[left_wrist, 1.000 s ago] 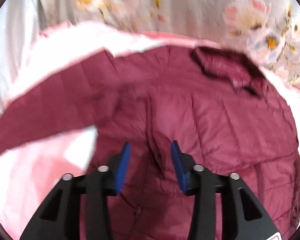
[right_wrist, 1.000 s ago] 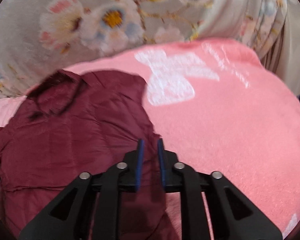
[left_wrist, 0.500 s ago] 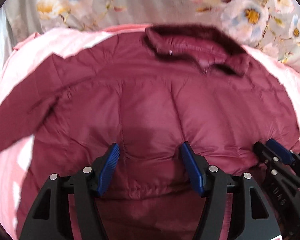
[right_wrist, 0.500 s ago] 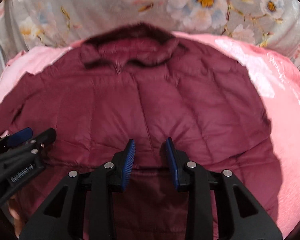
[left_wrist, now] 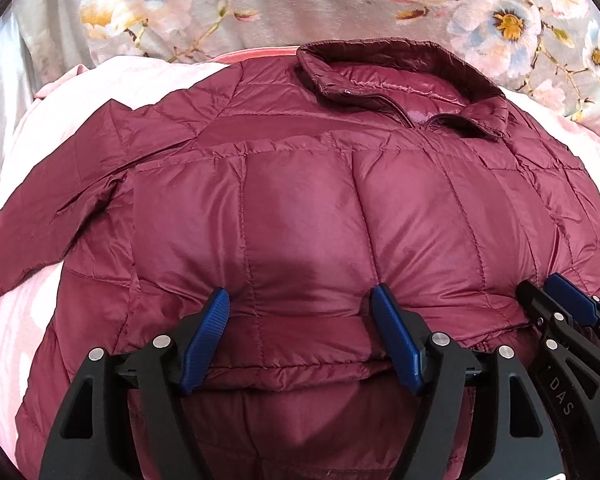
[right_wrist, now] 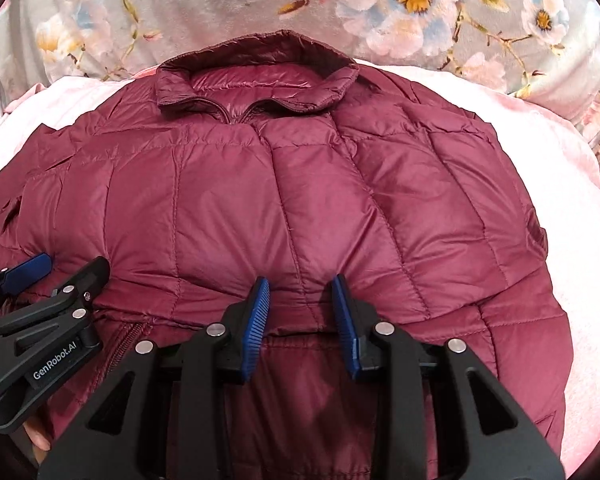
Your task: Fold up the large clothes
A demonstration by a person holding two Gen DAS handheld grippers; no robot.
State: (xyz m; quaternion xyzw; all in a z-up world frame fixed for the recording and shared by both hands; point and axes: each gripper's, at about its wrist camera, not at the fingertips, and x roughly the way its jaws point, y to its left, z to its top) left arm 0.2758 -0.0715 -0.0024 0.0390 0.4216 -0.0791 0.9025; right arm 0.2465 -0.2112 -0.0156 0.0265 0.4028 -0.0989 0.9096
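A maroon quilted puffer jacket [left_wrist: 300, 200] [right_wrist: 300, 200] lies front up on the bed, zipped, collar [left_wrist: 400, 76] [right_wrist: 256, 76] at the far end. Its lower part is folded up over the body, and the hem edge runs across just under both grippers. My left gripper [left_wrist: 300, 300] rests on that fold with its jaws opening wide; the fabric lies flat between the pads, not pinched. Beside it my right gripper [right_wrist: 300, 284] stands narrower, its tips pressing down on the fold, with the pads apart from the cloth between them. One sleeve [left_wrist: 52, 216] lies out to the left.
A pink blanket [left_wrist: 20, 340] [right_wrist: 580, 280] lies under the jacket, showing on both sides. A grey floral cloth [left_wrist: 300, 0] [right_wrist: 220, 0] rises behind the collar. The right gripper [left_wrist: 572, 308] shows in the left view, the left gripper [right_wrist: 32, 268] in the right view, with a fingertip [right_wrist: 36, 436] below it.
Both grippers came in and down over the jacket's middle, bringing its lower part up onto the body. The left jaws spread much wider; the right jaws spread slightly.
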